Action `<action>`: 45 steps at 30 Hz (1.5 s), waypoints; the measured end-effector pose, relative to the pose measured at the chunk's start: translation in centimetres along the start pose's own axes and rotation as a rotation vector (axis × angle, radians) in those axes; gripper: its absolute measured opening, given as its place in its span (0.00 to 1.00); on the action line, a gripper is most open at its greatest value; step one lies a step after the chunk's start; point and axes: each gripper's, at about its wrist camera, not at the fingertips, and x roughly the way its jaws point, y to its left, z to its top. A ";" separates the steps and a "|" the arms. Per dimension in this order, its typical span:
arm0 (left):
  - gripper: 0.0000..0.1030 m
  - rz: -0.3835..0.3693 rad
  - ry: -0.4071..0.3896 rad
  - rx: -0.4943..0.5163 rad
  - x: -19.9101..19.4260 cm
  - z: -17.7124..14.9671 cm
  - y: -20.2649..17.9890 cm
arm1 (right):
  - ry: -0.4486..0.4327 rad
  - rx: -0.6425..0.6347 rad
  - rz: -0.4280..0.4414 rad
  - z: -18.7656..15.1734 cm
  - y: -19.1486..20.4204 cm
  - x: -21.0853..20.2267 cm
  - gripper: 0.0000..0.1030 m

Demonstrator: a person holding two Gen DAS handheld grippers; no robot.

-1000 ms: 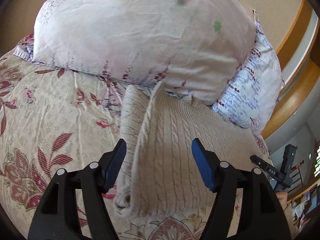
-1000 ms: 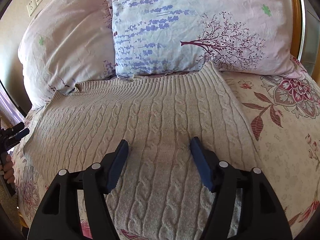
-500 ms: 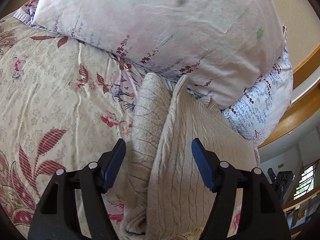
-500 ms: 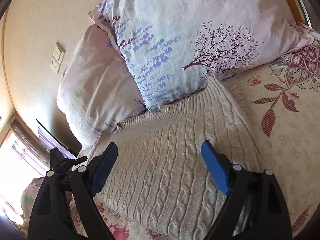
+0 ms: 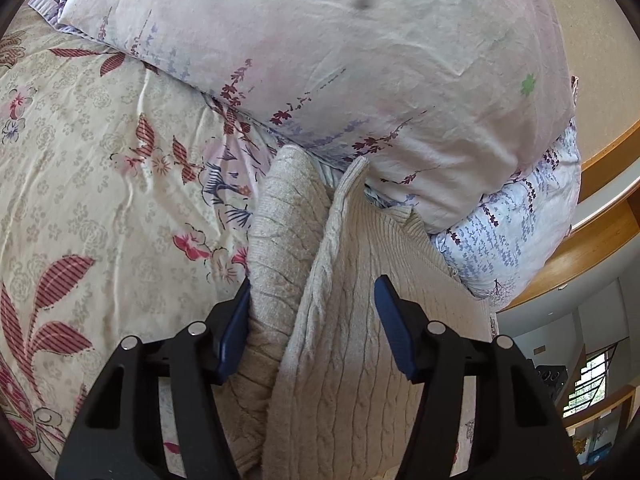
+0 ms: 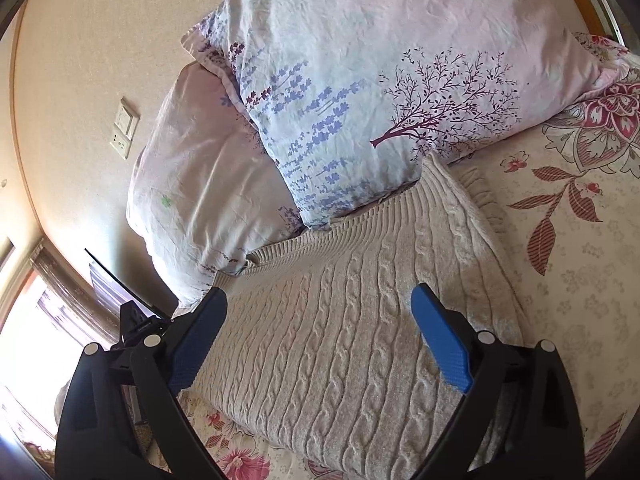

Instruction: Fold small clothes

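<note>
A beige cable-knit sweater (image 5: 344,360) lies on a bed with a floral bedspread (image 5: 100,184), its ribbed far edge pressed against two pillows. In the left wrist view a sleeve or side panel (image 5: 280,248) is folded up beside the raised sweater edge, forming a ridge that runs toward the pale pink pillow (image 5: 340,60). The left gripper (image 5: 312,328) straddles this ridge with its jaws spread; the left blue pad touches the folded knit, the right pad stands apart from it. Bare bedspread stretches wide to the left of the sweater.

In the right wrist view the right gripper (image 6: 320,336) hovers over the flat sweater body (image 6: 340,340), jaws wide apart and holding nothing. The sweater's right edge ends on open bedspread (image 6: 568,280); its far hem tucks under the lavender-print pillow (image 6: 380,80), leaving no room there. A beige wall with a light switch plate (image 6: 124,128) rises behind, and a bright window (image 6: 36,328) sits at left
</note>
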 end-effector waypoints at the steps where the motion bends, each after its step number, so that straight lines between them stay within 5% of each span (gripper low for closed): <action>1: 0.52 -0.002 0.003 -0.003 0.1 0.0 0.0 | -0.002 0.003 0.007 0.0 0.0 0.0 0.94; 15: 0.25 -0.004 0.037 -0.060 1.1 -0.5 -1.7 | -0.060 0.106 0.048 0.7 -1.7 -1.2 0.99; 29: 0.17 -0.213 -0.020 -0.081 0.1 -2.1 -12.8 | -0.205 0.138 0.033 1.6 -2.5 -4.2 0.99; 38: 0.15 -0.284 0.044 -0.016 6.7 -5.7 -24.9 | -0.312 0.162 0.013 1.9 -3.1 -6.5 0.99; 41: 0.15 -0.321 0.107 0.030 10.0 -7.8 -28.6 | -0.337 0.186 0.003 1.9 -3.6 -7.2 0.99; 45: 0.15 -0.275 0.228 0.077 15.6 -11.2 -30.8 | -0.363 0.223 -0.024 1.9 -4.5 -7.7 0.99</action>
